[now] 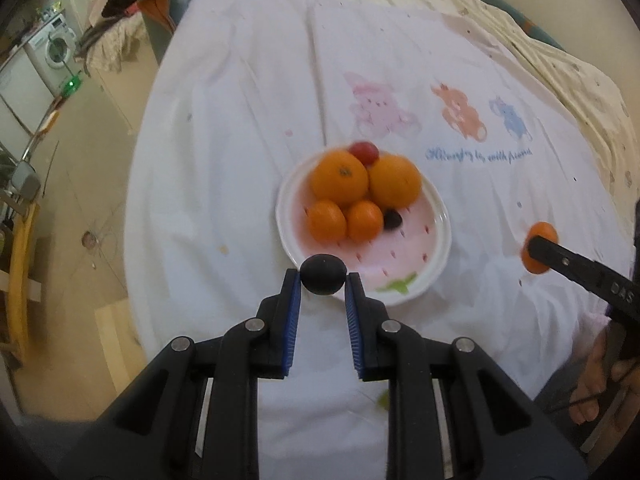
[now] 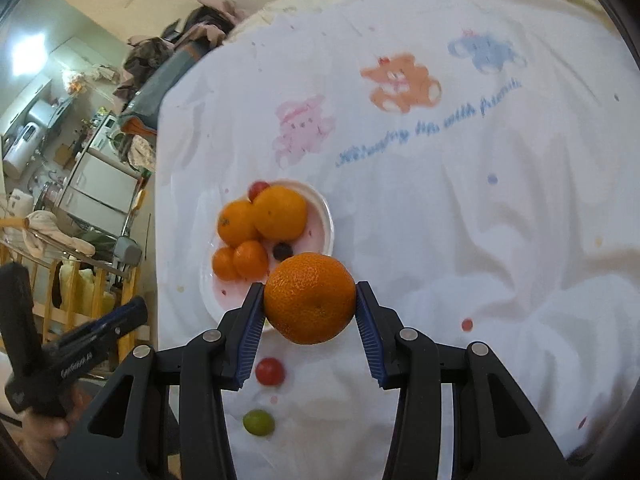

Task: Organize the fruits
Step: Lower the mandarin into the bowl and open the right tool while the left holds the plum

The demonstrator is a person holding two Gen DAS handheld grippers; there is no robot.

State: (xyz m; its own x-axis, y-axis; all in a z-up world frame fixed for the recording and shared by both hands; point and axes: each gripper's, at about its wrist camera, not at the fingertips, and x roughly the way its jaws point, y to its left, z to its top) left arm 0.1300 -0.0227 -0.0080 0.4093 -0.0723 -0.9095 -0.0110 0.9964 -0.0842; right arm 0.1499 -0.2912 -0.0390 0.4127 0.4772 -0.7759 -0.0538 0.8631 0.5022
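A white and pink plate (image 1: 424, 276) (image 2: 322, 216) sits on the white cloth and holds several oranges (image 1: 340, 178) (image 2: 280, 212), a red tomato (image 1: 365, 151) (image 2: 258, 189) and a dark grape (image 1: 393, 219) (image 2: 282, 251). My left gripper (image 1: 323, 278) is shut on a dark round fruit (image 1: 323, 274), above the plate's near rim. My right gripper (image 2: 310, 300) is shut on an orange (image 2: 310, 298) (image 1: 538, 254), to the right of the plate. A red tomato (image 2: 270, 371) and a green fruit (image 2: 259, 422) lie loose on the cloth under the right gripper.
The white cloth (image 1: 460, 208) with printed bears (image 2: 400, 82) covers a bed. Its left edge drops to the floor (image 1: 80, 200). Furniture and clutter (image 2: 80, 184) stand at the far left. The left gripper's body (image 2: 80, 352) shows low left in the right wrist view.
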